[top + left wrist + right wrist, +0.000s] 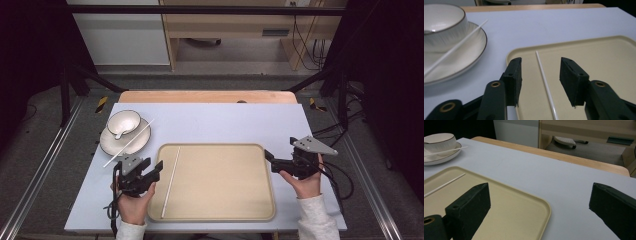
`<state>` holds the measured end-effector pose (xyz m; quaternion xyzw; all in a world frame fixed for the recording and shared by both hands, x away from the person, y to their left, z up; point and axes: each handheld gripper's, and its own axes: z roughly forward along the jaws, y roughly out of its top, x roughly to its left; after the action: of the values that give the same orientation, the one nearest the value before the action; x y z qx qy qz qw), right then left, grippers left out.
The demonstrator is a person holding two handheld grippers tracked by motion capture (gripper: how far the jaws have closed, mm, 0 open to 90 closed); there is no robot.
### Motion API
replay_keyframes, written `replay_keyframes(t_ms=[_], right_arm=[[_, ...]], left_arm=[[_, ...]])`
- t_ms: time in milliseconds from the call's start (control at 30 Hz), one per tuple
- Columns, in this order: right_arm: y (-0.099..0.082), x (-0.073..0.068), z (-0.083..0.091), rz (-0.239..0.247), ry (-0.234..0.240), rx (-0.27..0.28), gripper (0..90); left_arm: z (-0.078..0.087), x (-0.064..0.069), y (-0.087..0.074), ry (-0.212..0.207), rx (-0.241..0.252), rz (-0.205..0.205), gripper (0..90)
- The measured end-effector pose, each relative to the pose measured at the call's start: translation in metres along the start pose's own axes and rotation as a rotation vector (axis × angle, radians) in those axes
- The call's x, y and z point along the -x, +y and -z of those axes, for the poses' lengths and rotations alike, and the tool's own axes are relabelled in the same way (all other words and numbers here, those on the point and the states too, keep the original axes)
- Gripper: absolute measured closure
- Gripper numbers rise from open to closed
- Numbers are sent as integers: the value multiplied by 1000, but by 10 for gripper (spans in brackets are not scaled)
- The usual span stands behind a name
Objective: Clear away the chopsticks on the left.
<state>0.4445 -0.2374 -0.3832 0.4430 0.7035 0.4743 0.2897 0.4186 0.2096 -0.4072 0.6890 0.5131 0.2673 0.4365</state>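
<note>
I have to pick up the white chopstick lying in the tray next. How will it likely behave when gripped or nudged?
The chopstick looks thin and straight, so probably stiff and light. Its smooth, round-looking shaft lies flat on the tray, so a nudge may roll or slide it. Being so slim, it could slip between the left tongs' open pads unless they close squarely on it.

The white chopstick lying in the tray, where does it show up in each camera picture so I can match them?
High view: the chopstick in the tray lies along the beige tray's left side, beside the left gripper.
Left gripper view: it runs from the centre to the bottom edge, below the open gripper.
Right gripper view: at the far left, on the tray.
Shared landmark: the bowl on its plate, with a second chopstick across it.
</note>
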Motion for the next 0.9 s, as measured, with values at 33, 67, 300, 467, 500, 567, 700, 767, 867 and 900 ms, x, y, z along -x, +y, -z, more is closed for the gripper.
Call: replay_keyframes(t_ms=[33, 67, 300, 467, 500, 567, 700, 767, 867, 900], right_arm=[[0, 0, 1, -3, 2, 3, 40], [0, 1, 1, -2, 2, 2, 40], [1, 2, 3, -6, 1, 9, 40], [2, 3, 4, -6, 1, 14, 39], [2, 3, 4, -6, -1, 13, 39], [2, 3, 4, -6, -2, 13, 40], [1, 3, 4, -5, -6, 10, 40], [1, 3, 3, -2, -8, 5, 40], [1, 2, 2, -1, -7, 0, 40], [0, 2, 1, 2, -5, -3, 40]], left_arm=[[0, -1, 3, -10, 2, -8, 483], [0, -4, 7, -40, -5, -10, 458], [5, -24, 27, -64, 5, -51, 367], [5, -37, 30, -57, 4, -55, 323], [4, -44, 31, -47, -4, -66, 311], [4, -53, 30, -38, -3, -67, 303], [2, -70, 25, -14, -19, -68, 292], [0, -77, 21, -4, -34, -74, 291], [-2, -83, 19, 7, -52, -78, 281], [-5, -87, 16, 12, -60, -81, 281]])
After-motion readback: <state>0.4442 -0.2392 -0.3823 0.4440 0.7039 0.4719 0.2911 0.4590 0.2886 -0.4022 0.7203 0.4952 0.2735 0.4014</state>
